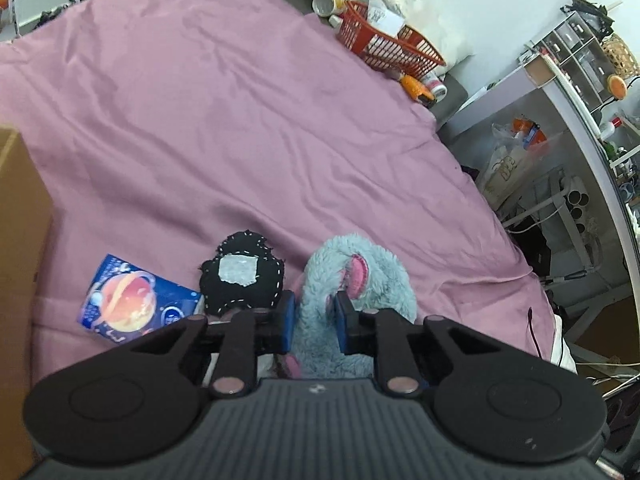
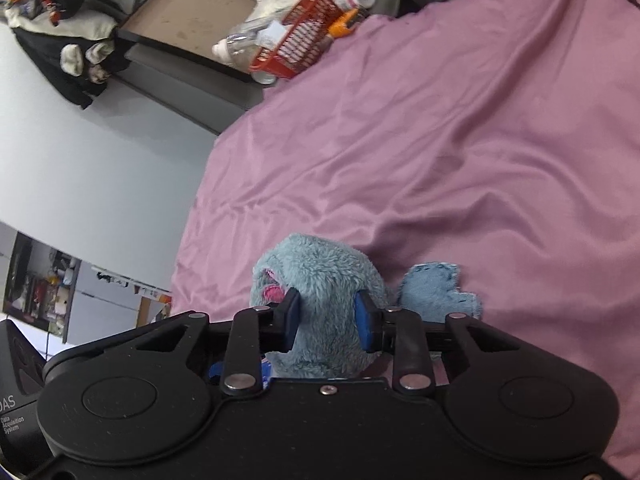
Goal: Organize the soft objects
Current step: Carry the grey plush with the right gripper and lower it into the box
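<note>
Two grippers pinch one fluffy blue plush toy (image 1: 352, 280) on the mauve bedsheet (image 1: 224, 120), near its close edge. The left gripper (image 1: 316, 320) clamps a narrow fold of its fur; the right gripper (image 2: 328, 320) squeezes its rounded body. Left of it lie a black stitched plush (image 1: 240, 276) and a planet-print booklet (image 1: 128, 300). A red basket (image 1: 384, 40) sits far right.

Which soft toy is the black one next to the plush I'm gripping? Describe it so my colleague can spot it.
On the pink bedsheet, just beside the fluffy blue plush toy, lies a black felt toy. White stitching around its edge and a pale grey square patch set it apart; a blue planet-print box lies on its other side.
</note>
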`<state>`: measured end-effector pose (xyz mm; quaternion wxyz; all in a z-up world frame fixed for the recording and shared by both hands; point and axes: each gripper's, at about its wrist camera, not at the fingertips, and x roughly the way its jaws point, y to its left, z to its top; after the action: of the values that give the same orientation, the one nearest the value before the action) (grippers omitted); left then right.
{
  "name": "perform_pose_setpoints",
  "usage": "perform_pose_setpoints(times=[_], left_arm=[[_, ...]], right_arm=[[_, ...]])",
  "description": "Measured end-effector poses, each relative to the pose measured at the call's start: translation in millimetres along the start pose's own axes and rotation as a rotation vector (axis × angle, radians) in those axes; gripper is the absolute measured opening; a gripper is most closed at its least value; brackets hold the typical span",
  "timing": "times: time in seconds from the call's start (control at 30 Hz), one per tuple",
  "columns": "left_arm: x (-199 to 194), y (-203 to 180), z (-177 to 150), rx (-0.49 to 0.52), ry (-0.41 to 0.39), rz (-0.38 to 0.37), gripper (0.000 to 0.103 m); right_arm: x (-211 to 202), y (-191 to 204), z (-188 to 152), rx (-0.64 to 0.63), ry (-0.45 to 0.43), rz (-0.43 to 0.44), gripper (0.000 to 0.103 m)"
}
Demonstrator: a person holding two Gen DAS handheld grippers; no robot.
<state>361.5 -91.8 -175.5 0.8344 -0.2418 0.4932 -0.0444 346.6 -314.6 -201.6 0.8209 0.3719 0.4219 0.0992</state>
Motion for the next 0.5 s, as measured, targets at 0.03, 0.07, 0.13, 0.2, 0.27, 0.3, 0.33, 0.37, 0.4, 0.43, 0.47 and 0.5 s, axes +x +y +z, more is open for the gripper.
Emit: perform_pose_setpoints(times=[0.03, 0.07, 0.13, 0.2, 0.27, 0.3, 0.33, 0.37, 0.4, 0.43, 0.47, 0.5], left_arm=[[-5, 0, -1, 0.002, -0.013, 0.001, 0.019], [-10, -1, -1, 0.005, -0.023, 0.003, 0.019], [-19, -2, -2, 0.012, -0.041, 0.01, 0.019], [-28, -4, -1, 0.02, -0.052, 0.02, 0.019], [-39, -6, -2, 0.029, -0.069, 0.024, 0.018], [-44, -8, -2, 0.035, -0.078, 0.025, 0.018], [-49, -9, -3, 0.043, -0.088, 0.027, 0.018], [-55, -10, -4, 0.049, -0.098, 0.03, 0.018], [-60, -11, -4, 0.053, -0.109, 0.033, 0.018], [-64, -11, -5, 0.054, -0.116, 0.037, 0.018], [-69, -11, -6, 0.058, -0.125, 0.045, 0.018], [-72, -12, -6, 0.063, -0.134, 0.053, 0.018]], right_arm=[[-2, 3, 0, -0.01, -0.003, 0.009, 0.026], [-5, 6, -1, -0.027, -0.007, 0.021, 0.025], [-10, 11, -2, -0.053, -0.012, 0.039, 0.023], [-15, 16, -3, -0.076, -0.016, 0.058, 0.022], [-19, 19, -2, -0.076, -0.02, 0.081, 0.021], [-22, 21, -2, -0.077, -0.022, 0.096, 0.021], [-25, 23, -2, -0.082, -0.026, 0.11, 0.021], [-26, 25, -3, -0.088, -0.03, 0.12, 0.021], [-28, 28, -3, -0.097, -0.033, 0.13, 0.02], [-30, 30, -4, -0.104, -0.034, 0.138, 0.02], [-31, 33, -5, -0.109, -0.035, 0.148, 0.019], [-32, 35, -6, -0.114, -0.035, 0.156, 0.019]])
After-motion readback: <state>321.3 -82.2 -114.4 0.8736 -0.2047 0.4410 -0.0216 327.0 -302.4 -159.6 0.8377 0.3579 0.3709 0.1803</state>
